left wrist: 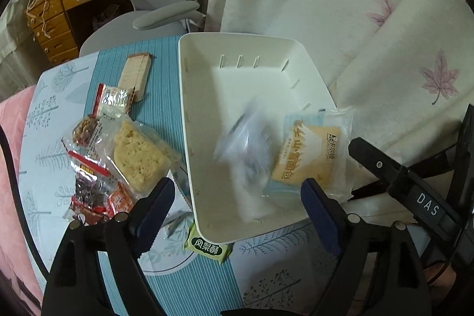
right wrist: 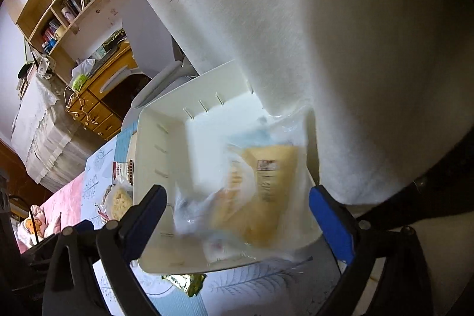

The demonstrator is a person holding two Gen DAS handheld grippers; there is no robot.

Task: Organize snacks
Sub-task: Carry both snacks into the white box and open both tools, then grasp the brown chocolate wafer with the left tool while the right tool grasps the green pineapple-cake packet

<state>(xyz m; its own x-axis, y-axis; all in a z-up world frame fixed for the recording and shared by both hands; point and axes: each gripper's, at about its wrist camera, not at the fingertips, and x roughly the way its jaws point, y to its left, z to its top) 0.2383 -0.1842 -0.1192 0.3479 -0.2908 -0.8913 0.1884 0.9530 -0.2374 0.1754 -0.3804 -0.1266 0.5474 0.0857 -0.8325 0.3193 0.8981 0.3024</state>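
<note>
A white bin (left wrist: 189, 114) stands on the blue patterned table mat. Inside it lie a bread packet (left wrist: 311, 156) with yellow and blue print and a blurred clear packet (left wrist: 246, 150). My left gripper (left wrist: 237, 206) hovers open over the bin's near edge, with nothing between its pads. Left of the bin lie a rice-crisp cake (left wrist: 139, 153), red-wrapped snacks (left wrist: 91, 191), a silver packet (left wrist: 115, 96) and a beige bar (left wrist: 136, 73). A green packet (left wrist: 207, 248) sits at the bin's near corner. My right gripper (right wrist: 237, 206) is open above the blurred bread packet (right wrist: 266, 191) in the bin (right wrist: 154, 168).
A white curtain (left wrist: 355, 19) with maple leaves hangs right behind the bin. A grey chair (left wrist: 166, 17) and a wooden desk (left wrist: 59, 19) stand beyond the table. Pink cloth (left wrist: 11, 138) lies at the table's left edge. The other tool's black arm (left wrist: 414, 188) reaches in from the right.
</note>
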